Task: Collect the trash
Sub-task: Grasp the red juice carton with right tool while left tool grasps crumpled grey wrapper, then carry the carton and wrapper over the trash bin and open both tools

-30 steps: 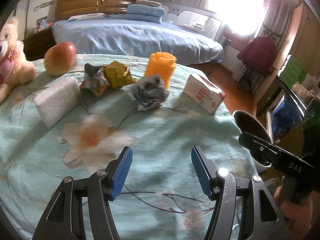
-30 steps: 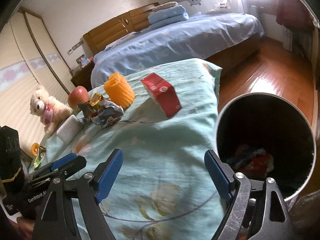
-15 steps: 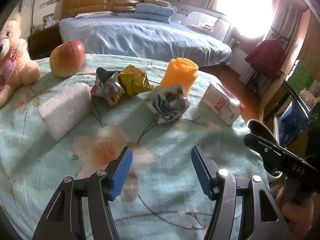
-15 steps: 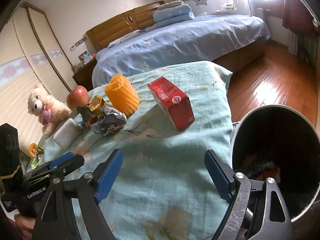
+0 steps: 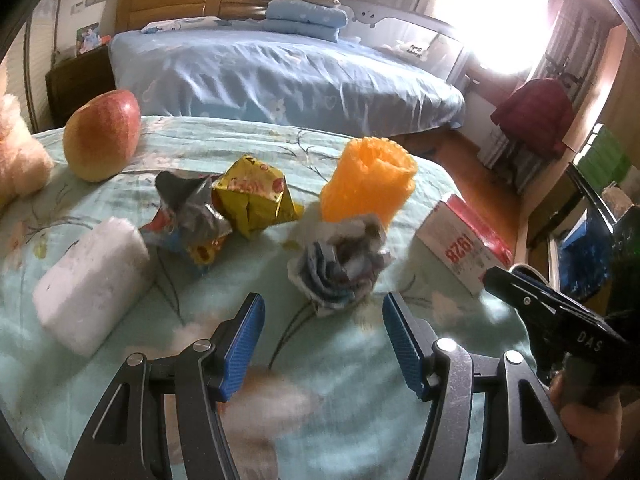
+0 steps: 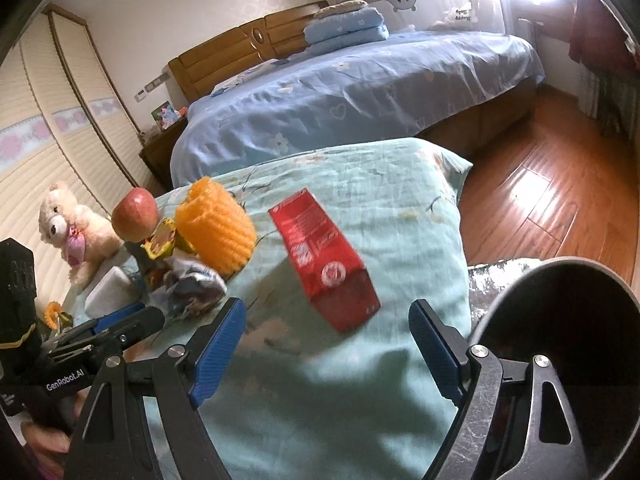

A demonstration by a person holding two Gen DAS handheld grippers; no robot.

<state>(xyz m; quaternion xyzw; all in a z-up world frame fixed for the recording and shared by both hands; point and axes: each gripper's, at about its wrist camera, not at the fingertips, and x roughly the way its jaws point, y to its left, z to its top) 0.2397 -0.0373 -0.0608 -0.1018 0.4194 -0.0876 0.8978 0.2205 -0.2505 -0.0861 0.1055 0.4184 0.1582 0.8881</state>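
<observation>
Bedroom: a table under a teal floral cloth [image 5: 360,360], blue bed [image 5: 280,76] behind, wood floor [image 6: 540,200] to the right.

Trash sits mid-table. Crumpled grey-blue paper ball [image 5: 340,264] lies just ahead of the left gripper [image 5: 323,344], apart from both pads. Behind it stands an orange foam net [image 5: 368,180], touching or overlapping it; can't tell which. Left of that, a yellow wrapper [image 5: 252,196] and a crumpled foil wrapper [image 5: 188,220] lie side by side, looking in contact. Red carton [image 6: 324,264] lies on its side near the table's right edge, ahead of the right gripper [image 6: 328,344] and blurred in that view; its white face reads 1928 upside down in the left view.

White foam block [image 5: 88,280] front-left, apple [image 5: 102,134] behind it. Teddy [image 6: 76,228] is cut off at the left frame edge in the left view, whole in the right. Bin [image 6: 560,360] sits low beside the table at right, rim cut by the frame, inside too dark to read. In the right view the wrappers are mostly hidden behind the foam net and paper ball.

Left gripper jaws apart, nothing between them, angled down at the cloth. Right gripper jaws spread wide, empty, also angled down over the cloth. Hand [image 5: 588,420] on the right gripper's handle shows only partly at the frame edge.
</observation>
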